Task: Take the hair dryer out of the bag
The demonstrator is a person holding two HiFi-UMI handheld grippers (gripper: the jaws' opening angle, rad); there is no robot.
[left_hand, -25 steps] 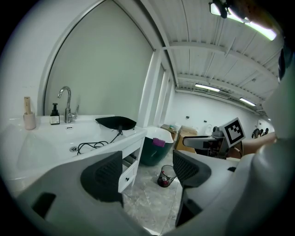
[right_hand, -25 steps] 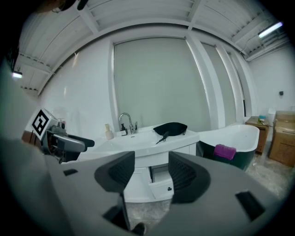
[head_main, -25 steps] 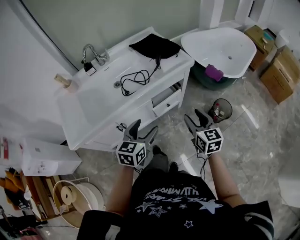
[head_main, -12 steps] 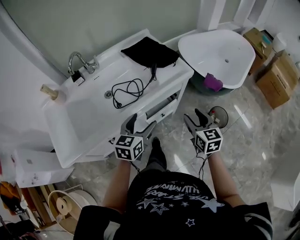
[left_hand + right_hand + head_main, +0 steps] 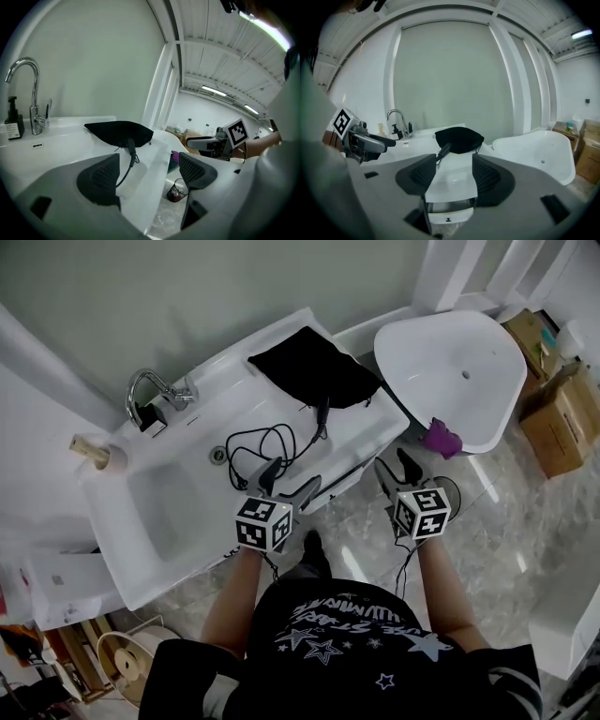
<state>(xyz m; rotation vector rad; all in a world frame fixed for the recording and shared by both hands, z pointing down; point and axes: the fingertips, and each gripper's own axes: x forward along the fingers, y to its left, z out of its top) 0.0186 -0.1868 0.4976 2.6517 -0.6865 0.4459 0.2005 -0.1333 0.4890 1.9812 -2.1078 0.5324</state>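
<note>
Reaching stage, by the look of it: nothing touched yet. Black bag point(image 5: 314, 367) lying flat on the white counter point(image 5: 370, 427), at 12 o'clock from the left gripper point(image 5: 291, 482) and 11 o'clock from the right gripper point(image 5: 396, 470) in the head view, apart from both. Hair dryer judged to be inside (body hidden by the cloth), with only a dark stub point(image 5: 322, 415) poking from the bag's mouth at its 6 o'clock and running on into the looped cord point(image 5: 253, 442) toward 7 o'clock.

Left jaws spread wide, just been opening, nothing between the pads; through the gap in the left gripper view, only bag and stub further off. Right jaws likewise parted, nothing pinched, framing the counter edge and the drawer point(image 5: 449, 213) below it.

Next, probably: carry both grippers in over the counter, pin the bag's closed end at 12 o'clock with one, close the other on the stub and draw toward 6 o'clock. Calls for a firm pinch on the stub rather than on the thin cord, plus care not to drag the limp bag along or snag the cord loops
</note>
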